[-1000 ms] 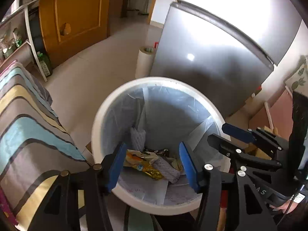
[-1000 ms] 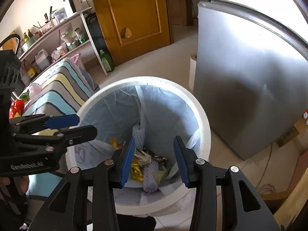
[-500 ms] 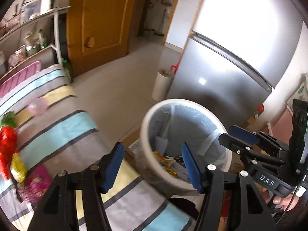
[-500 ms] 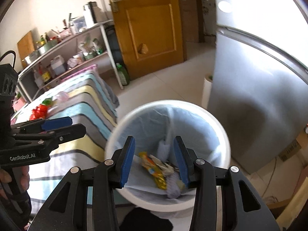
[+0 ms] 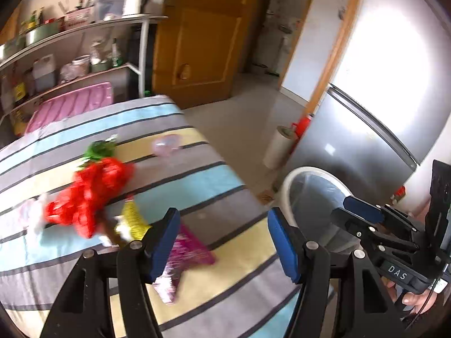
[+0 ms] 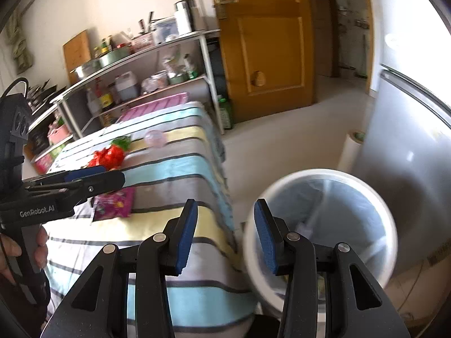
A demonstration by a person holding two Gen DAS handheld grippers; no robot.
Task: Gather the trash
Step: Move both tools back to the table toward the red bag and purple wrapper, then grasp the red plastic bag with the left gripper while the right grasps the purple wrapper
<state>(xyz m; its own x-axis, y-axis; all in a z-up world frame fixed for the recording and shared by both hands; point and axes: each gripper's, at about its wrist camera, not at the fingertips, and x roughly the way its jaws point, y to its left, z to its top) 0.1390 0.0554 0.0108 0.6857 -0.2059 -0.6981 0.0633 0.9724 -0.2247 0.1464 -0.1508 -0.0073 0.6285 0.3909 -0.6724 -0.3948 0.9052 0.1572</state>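
**Both grippers swung off the bin and back over the striped cloth**

A second ago both of my grippers looked straight down into the round white plastic bin lined with a pale blue bag; since then both views have swung away, and the bin has slid to four o'clock in the left wrist view and to the lower right in the right wrist view. It stands on the floor just beside the worktop's edge, in front of the grey steel fridge.

My left gripper has its blue pads spread and its jaws are opening, with nothing between them. It hangs over the worktop covered by a striped blue, yellow and grey cloth. My right gripper is also spread and empty, sitting over the cloth's edge with the bin at its three o'clock.

The trash lies on the cloth. A crumpled red plastic wrapper is at ten o'clock from my left gripper, with a green scrap touching its far end. A yellow snack packet lies just beside my left pad, and a flat magenta foil packet sits close under the gripper. A clear pinkish round lid lies farther off at twelve o'clock. All of this is blurred.
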